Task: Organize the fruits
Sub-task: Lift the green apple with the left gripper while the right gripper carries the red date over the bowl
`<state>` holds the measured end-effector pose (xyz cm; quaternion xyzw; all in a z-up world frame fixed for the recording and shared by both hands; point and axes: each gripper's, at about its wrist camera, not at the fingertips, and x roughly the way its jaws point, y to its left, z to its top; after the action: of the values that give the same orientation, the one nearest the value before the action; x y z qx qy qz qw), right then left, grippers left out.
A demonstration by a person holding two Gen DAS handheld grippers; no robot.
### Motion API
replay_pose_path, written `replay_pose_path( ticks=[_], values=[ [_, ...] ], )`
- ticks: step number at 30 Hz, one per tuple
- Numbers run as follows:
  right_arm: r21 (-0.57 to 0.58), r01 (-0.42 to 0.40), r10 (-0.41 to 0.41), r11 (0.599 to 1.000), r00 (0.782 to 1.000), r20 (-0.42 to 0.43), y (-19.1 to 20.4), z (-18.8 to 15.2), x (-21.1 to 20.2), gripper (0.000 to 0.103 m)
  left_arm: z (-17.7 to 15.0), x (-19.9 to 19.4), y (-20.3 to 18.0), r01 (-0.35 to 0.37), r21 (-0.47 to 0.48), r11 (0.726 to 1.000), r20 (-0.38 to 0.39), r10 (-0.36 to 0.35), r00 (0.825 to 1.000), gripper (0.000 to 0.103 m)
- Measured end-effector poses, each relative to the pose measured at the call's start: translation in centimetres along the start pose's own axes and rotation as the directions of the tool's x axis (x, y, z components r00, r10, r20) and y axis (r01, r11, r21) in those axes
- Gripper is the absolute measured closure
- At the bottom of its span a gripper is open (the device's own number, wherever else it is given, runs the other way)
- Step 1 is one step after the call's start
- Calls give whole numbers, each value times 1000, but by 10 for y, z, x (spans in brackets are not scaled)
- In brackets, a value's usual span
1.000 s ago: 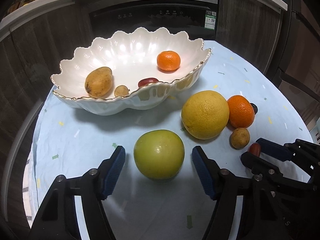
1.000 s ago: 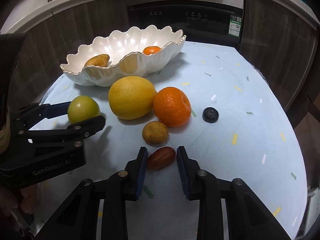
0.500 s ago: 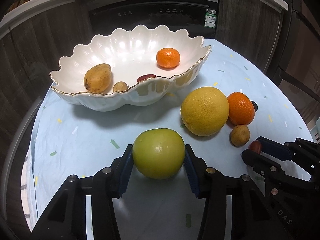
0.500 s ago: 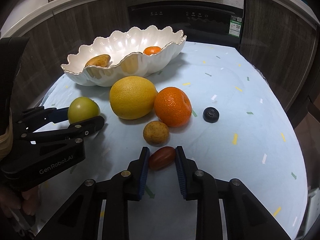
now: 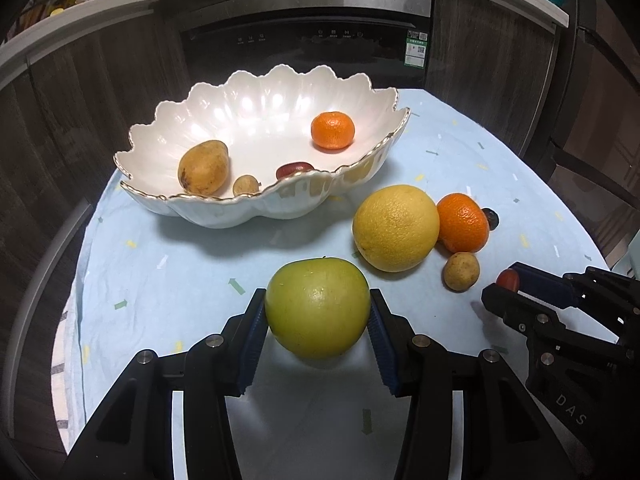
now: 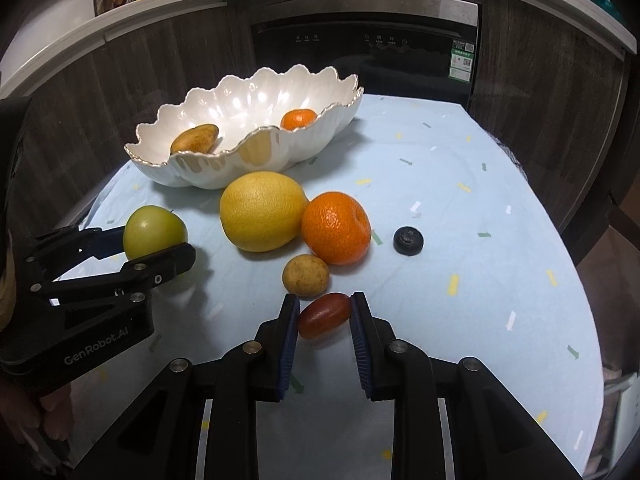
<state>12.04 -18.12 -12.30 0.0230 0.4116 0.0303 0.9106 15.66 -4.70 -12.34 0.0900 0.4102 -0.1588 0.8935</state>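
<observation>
My left gripper (image 5: 318, 312) is shut on a green apple (image 5: 317, 307), lifted a little off the cloth; it also shows in the right wrist view (image 6: 154, 232). My right gripper (image 6: 324, 316) is shut on a small red oval fruit (image 6: 323, 315) at the cloth. A white scalloped bowl (image 5: 224, 212) at the back holds a mango (image 5: 203, 167), a mandarin (image 5: 333, 130), a small brown fruit (image 5: 245, 185) and a red fruit (image 5: 294, 169). On the cloth lie a yellow grapefruit (image 6: 262, 211), an orange (image 6: 335, 227), a small brown fruit (image 6: 305, 275) and a dark blue-black fruit (image 6: 408, 240).
The round table has a light blue cloth (image 6: 460, 184). A dark oven front (image 6: 372, 44) and wood cabinets stand behind it. The table edge curves close on the right (image 6: 576, 280) and left (image 5: 60, 280).
My left gripper closed on the green apple and raised it slightly. My right gripper narrowed onto the red fruit.
</observation>
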Motion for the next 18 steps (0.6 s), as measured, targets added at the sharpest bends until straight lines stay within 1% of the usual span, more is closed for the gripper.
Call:
replay_pose_path(
  ticks=[18],
  values=[
    [-5,-2,2,1000,996,87,7,17,-35,76,11,-42,0,-28,11,1000,62,27,998,56]
  ],
)
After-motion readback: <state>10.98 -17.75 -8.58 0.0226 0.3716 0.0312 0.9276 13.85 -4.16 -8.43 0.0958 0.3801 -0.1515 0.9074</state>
